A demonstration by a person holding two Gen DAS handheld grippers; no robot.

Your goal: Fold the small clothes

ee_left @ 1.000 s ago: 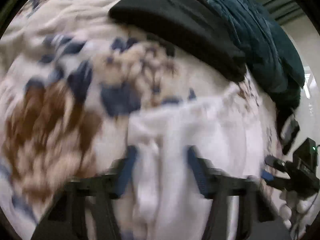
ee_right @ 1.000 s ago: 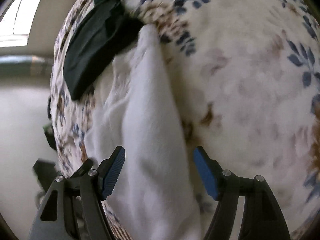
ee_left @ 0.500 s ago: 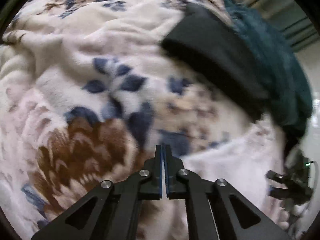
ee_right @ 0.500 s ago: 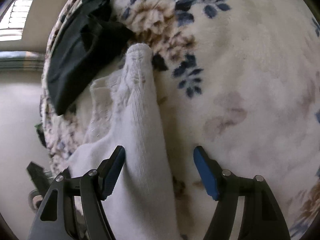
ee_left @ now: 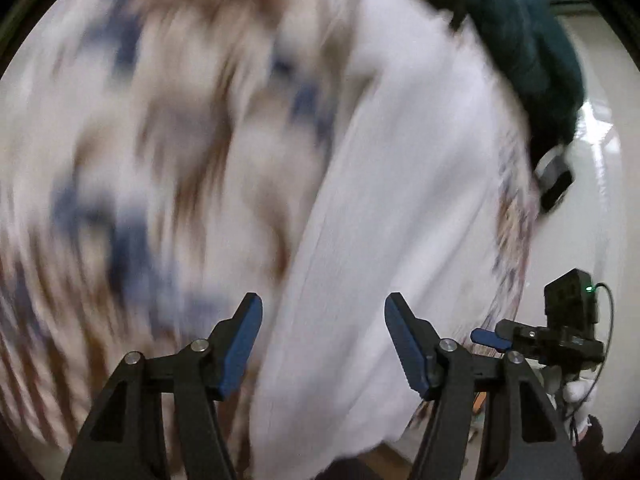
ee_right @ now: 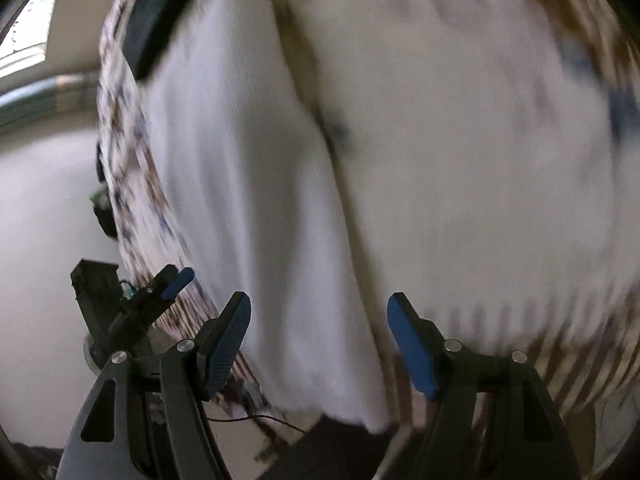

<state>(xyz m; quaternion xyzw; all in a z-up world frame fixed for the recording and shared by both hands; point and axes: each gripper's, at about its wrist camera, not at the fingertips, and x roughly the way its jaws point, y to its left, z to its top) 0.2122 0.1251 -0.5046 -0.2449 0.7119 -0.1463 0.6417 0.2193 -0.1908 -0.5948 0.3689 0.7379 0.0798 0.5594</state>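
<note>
the white cloth (ee_left: 400, 208) lies long and flat on the flowery blanket (ee_left: 168, 128), so it can be folded. the left gripper (ee_left: 322, 344) and right gripper (ee_right: 318, 344) hang over its near end, jaws wide open, holding nothing (both views are blurry).

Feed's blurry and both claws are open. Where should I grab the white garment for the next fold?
Take the white garment at its near hem, by the right-hand corner, coming from the bed's near edge. It lies as a long strip running away over the floral blanket, and that hem sits between the right claw's open fingers.
</note>
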